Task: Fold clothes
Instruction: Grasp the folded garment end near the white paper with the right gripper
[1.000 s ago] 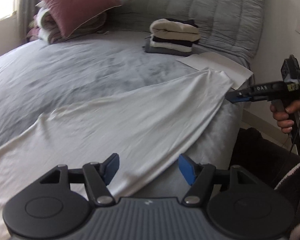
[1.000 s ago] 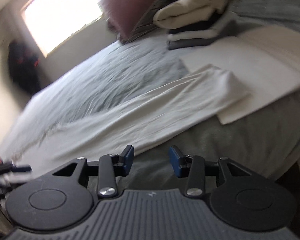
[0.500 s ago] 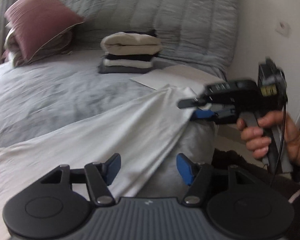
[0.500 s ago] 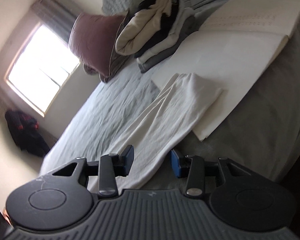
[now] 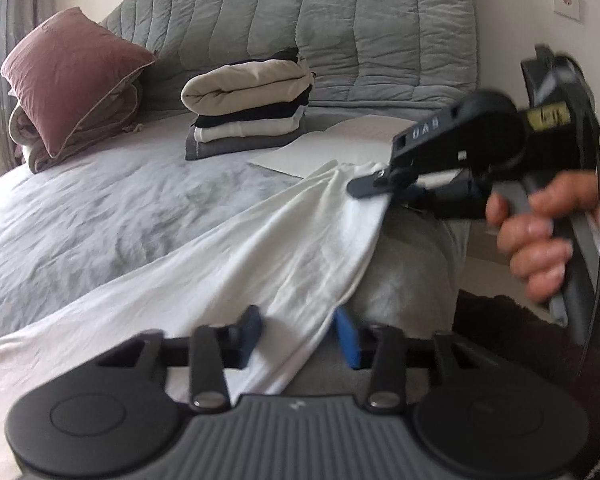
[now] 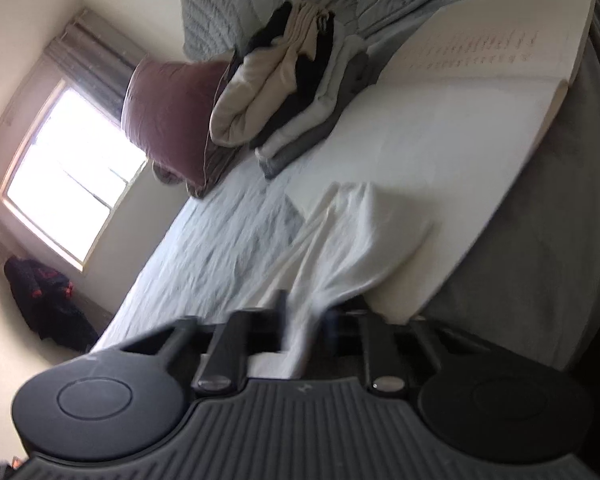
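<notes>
Between the blue finger pads (image 5: 346, 338) of the black and dark grey left gripper (image 5: 298, 334) lies a plain white garment (image 5: 260, 256), running ahead toward the black right gripper (image 5: 384, 186), which has a yellow label and pale lettering on its side. Beneath the cloth, the bed sheet (image 5: 100, 208) is pale grey with soft darker mottling. Ahead of the left gripper is a stack of folded clothes (image 5: 248, 112): cream on top, then black, white and charcoal grey. To its left leans a dusty mauve pillow (image 5: 72, 72) with pale piping. Behind stands a grey quilted headboard (image 5: 360, 32), stitched in vertical channels. A flat off-white board (image 6: 440, 152) lies ahead of the right gripper.
</notes>
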A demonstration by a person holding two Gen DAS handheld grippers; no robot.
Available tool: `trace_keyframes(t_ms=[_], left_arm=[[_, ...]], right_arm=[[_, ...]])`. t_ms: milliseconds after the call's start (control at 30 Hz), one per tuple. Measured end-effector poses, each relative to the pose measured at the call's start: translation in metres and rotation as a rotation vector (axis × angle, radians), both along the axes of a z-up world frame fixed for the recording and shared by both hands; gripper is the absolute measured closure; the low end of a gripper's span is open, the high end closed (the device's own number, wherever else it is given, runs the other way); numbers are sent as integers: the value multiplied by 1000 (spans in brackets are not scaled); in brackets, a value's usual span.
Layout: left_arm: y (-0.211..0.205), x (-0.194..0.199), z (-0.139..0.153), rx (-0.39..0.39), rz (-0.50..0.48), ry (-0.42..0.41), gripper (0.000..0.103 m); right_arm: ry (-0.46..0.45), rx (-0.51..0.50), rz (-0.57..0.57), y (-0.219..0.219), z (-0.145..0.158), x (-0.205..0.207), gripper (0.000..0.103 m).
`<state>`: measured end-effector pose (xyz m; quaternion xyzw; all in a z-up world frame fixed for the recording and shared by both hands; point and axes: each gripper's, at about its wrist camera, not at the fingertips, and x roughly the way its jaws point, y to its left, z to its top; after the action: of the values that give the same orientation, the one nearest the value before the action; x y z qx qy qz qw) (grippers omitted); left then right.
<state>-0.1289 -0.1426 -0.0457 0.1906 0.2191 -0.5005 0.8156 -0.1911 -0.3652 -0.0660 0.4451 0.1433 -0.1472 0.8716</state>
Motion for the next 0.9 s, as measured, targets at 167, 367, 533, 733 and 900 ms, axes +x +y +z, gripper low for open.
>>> trace_keyframes(t_ms=[167,367,533,733,900], left_arm=[[0,0,11,-36,33,22,99],[-1,-2,7,-6,-16,77,99],[-2,0,8,2,-38,91,93],[4,11,20,-6,-57,135,60],[16,30,20,-49,-8,226,56]], right_arm=[[28,-42,-37,-3,1,-6,98],[63,-92,-82,-6,3,-13,99],[84,-120,-106,-9,4,-17,99],[66,-82,-94,-13,2,-19,93],[47,-71,-80,-15,1,-17,92]])
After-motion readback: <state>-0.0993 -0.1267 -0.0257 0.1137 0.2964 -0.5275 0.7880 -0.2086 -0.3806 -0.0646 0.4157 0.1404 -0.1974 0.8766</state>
